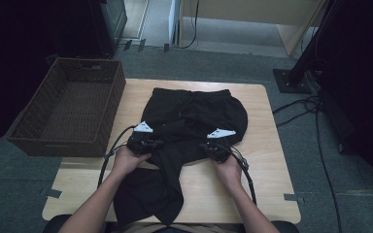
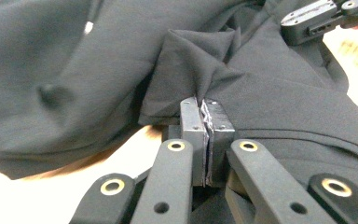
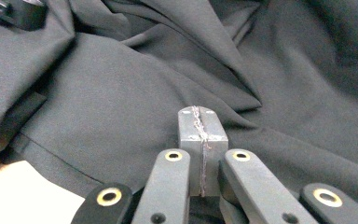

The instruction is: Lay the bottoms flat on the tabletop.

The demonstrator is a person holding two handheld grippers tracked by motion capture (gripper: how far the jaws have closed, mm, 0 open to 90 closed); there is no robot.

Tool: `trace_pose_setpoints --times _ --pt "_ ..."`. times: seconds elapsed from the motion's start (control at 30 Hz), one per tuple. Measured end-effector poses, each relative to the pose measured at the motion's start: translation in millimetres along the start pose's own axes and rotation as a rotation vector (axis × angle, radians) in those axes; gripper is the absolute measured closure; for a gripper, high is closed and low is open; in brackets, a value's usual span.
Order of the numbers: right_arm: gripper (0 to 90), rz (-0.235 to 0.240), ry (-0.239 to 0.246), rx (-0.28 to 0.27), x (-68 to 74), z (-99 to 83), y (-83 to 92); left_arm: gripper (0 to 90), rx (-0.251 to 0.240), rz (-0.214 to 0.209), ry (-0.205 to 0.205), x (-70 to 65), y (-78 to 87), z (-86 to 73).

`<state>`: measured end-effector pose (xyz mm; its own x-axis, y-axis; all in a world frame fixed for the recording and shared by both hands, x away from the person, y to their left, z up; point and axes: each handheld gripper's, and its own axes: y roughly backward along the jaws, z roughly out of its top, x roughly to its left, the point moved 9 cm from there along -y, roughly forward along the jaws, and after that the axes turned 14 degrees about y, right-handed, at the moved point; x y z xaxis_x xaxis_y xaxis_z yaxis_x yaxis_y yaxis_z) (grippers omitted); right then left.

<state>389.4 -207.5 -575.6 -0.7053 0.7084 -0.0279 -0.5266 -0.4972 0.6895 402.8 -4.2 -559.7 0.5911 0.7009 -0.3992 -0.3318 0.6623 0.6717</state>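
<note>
Wooden table (image 1: 272, 160), black shorts (image 1: 194, 116) spread across it.
Left gripper (image 2: 204, 109) pinches a fold of cloth; right gripper (image 3: 199, 122) sits clamped together, cloth just beyond its tips.

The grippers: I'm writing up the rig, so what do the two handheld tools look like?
Each tool, left and right, is black with a pale grey three-cornered plate on top and a black cable trailing back along the forearm. Up close, the left gripper's grey pads sit on black linkage arms with brass-ringed pivots. The forearms show no sleeves.
</note>
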Motion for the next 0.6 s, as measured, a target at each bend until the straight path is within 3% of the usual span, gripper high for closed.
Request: trace_pose_setpoints --times 0.1,0.23,0.37,0.6 --pt "90.0 -0.052 0.013 0.027 -9.6 -2.4 5.5 89.9 -0.024 0.01 0.014 3.8 9.2 2.2" --pt "90.0 -0.078 -0.028 0.019 -27.5 -6.1 18.1 89.8 -0.054 0.01 0.053 7.8 23.0 5.2" --pt "90.0 -0.049 -0.053 -0.018 -25.8 -3.2 19.2 88.8 -0.038 0.01 0.054 7.4 24.9 2.0" --pt "57.7 0.015 -0.082 -0.046 -7.2 8.2 2.1 85.7 -0.038 -0.005 0.08 7.8 21.5 1.4"
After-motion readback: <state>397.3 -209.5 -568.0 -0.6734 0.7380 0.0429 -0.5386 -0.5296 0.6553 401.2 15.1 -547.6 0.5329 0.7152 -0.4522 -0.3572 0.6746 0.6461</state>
